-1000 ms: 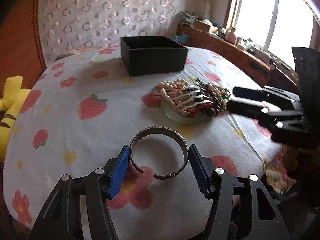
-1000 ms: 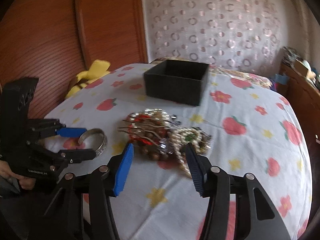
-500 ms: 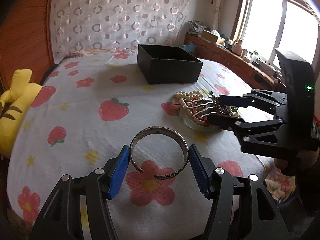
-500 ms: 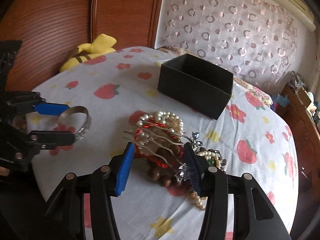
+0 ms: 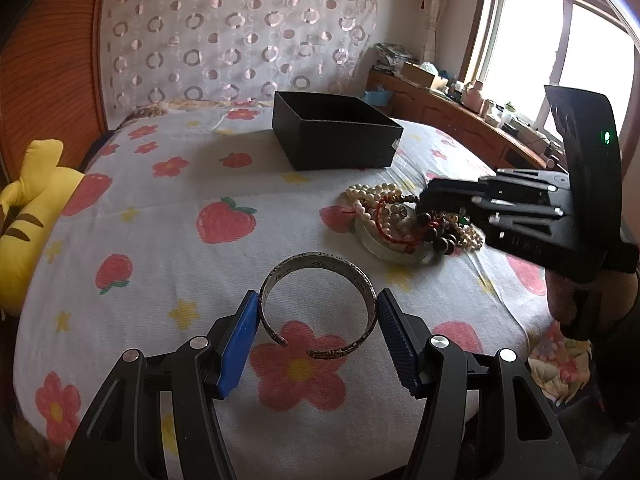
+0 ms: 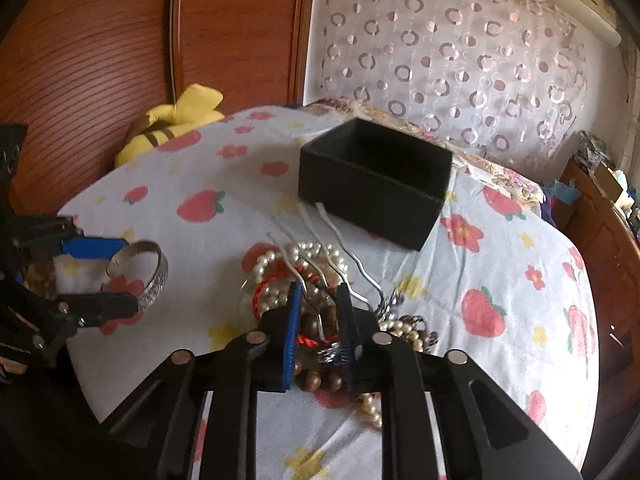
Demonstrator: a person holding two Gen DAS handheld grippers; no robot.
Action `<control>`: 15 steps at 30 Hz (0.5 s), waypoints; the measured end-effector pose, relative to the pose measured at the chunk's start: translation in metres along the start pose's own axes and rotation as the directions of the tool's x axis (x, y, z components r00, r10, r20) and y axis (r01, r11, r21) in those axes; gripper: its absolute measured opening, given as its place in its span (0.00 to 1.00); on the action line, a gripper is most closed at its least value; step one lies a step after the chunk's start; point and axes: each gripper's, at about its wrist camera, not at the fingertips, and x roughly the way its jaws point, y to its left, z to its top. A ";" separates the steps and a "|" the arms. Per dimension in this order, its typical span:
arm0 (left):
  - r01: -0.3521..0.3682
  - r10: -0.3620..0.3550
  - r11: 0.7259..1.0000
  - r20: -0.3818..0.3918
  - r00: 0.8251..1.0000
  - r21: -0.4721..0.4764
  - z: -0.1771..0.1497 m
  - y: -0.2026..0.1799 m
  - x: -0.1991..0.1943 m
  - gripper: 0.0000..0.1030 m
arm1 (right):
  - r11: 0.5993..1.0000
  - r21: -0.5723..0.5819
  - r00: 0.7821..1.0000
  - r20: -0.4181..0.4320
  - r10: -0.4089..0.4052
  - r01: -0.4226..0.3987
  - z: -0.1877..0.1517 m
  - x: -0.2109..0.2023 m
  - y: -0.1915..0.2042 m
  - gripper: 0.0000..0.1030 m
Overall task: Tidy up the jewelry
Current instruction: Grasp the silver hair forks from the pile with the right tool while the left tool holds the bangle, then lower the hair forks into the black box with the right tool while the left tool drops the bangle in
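While both grippers work over the flowered bedspread [image 5: 168,240], the scene reads as follows.

Left gripper [image 5: 316,320]: low centre of the left view, jaws spread wide yet pressing either side of the silver bangle [image 5: 318,304], pinching it across its width, probably so the ring keeps its gap toward the camera and cannot roll.

Right gripper [image 6: 318,316]: low centre of the right view, jaws closing on the wavy metal hair comb [image 6: 320,240], whose prongs fan up toward the frame's middle; the comb's base sits between the pads.

Jewelry pile [image 5: 404,220]: right of centre in the left view, pearls, red cord and dark beads heaped on a pale dish, partly hidden by the right gripper.

Black box [image 5: 336,136]: upper centre, lid off, apparently the place for everything, hence its spot just beyond the pile.

Edges: the bed's rim falls away along the right and bottom of the left view.

Open room: bare bedspread between bangle and box gives a free path; yellow plush toy [image 5: 28,200] sits far left, well apart.
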 end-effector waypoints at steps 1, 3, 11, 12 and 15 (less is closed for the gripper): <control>0.000 0.000 1.000 0.000 1.000 0.001 0.000 0.000 0.000 0.56 | 1.000 0.004 1.000 0.007 -0.005 0.005 0.001 -0.002 -0.002 0.14; 0.000 0.000 1.000 0.001 1.000 0.001 0.001 0.000 0.000 0.56 | 1.000 0.016 1.000 0.020 -0.015 0.015 0.003 -0.006 -0.008 0.13; 0.003 -0.003 1.000 0.010 1.000 0.000 0.004 -0.002 0.000 0.56 | 0.997 0.073 0.998 0.059 -0.022 0.018 0.005 -0.021 -0.036 0.02; 0.004 -0.004 1.000 0.012 1.000 0.002 0.006 -0.002 0.000 0.56 | 0.997 0.079 0.998 0.065 -0.018 0.013 0.005 -0.024 -0.040 0.02; 0.004 -0.004 1.000 0.021 1.000 0.011 0.011 -0.004 -0.001 0.56 | 0.996 0.092 0.997 0.082 -0.014 0.006 0.007 -0.030 -0.047 0.02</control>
